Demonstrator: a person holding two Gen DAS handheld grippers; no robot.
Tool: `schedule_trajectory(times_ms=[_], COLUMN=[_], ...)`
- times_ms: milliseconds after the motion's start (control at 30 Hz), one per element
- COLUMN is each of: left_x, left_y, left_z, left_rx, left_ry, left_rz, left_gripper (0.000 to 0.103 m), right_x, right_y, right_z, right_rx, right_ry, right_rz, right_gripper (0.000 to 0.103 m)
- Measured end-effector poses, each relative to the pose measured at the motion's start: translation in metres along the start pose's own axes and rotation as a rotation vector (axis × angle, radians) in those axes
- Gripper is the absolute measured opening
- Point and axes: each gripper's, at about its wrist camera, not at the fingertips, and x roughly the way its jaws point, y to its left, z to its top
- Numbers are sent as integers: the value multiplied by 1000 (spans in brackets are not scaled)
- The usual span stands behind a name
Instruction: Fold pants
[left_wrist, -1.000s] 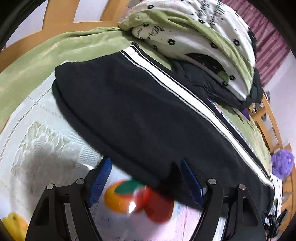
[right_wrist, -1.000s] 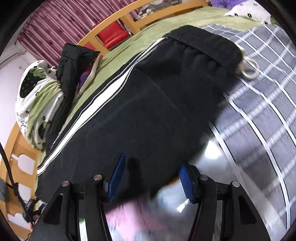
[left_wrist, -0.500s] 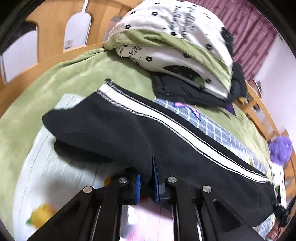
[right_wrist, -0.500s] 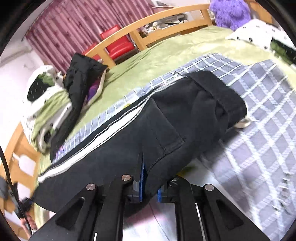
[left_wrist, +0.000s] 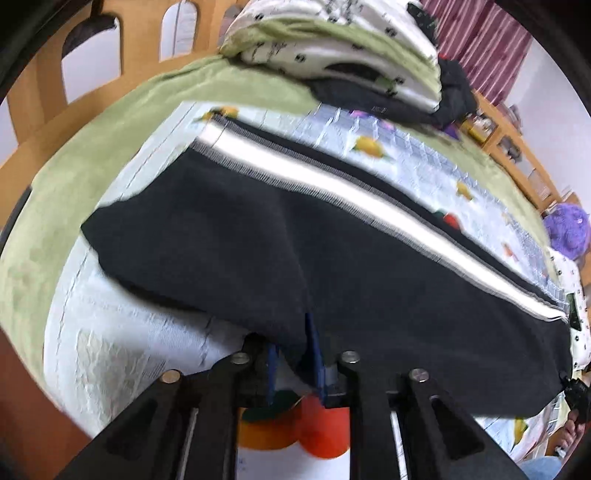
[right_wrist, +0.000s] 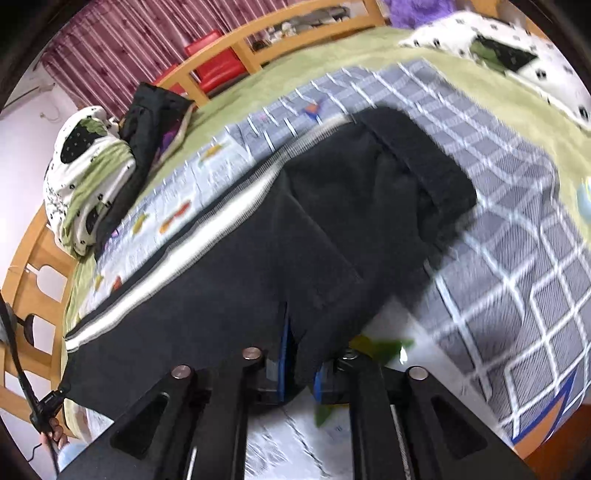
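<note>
Black pants (left_wrist: 258, 251) with a white side stripe (left_wrist: 332, 188) lie lengthwise on the bed, their near edge lifted. My left gripper (left_wrist: 295, 354) has a pinch of this edge between its blue pads, and its jaws are opening slightly. In the right wrist view the same pants (right_wrist: 295, 240) run from the waistband (right_wrist: 424, 158) at the right to the leg end at the left. My right gripper (right_wrist: 300, 365) grips the near edge close to the seat; its jaws are also opening slightly, with cloth still between the pads.
A fruit-print and grey-check sheet (right_wrist: 517, 258) covers a green blanket (left_wrist: 92, 155). A folded quilt (left_wrist: 332, 48) and black jacket (left_wrist: 454, 88) sit at the head end. The wooden bed frame (left_wrist: 37, 92) surrounds it. A pillow (right_wrist: 517, 51) and a hand with a cable (right_wrist: 51, 432) are in view.
Both grippers went from open around the near edge to shut on it. They then lifted the edge and carried it across the bed towards the stripe side.
</note>
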Motion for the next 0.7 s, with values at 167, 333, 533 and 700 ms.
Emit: schedule_trajectory(times_ms=[167, 333, 533, 700], left_x=[-20, -34, -30, -37], left_y=[9, 13, -1, -13], left_z=[-7, -8, 2, 13], left_rx=[-4, -48, -67, -46], left_ry=[-40, -87, -129, -164], left_rz=[60, 21, 31, 22], left_gripper=[73, 73, 73, 73], right_x=[-24, -24, 50, 4], right_y=[-20, -54, -80, -42], right_z=[-15, 9, 46, 82], right_rx=[-29, 122, 350, 70], right_ry=[-62, -178, -77, -201], right_rz=[-22, 9, 109, 36], right_gripper=[43, 59, 55, 19])
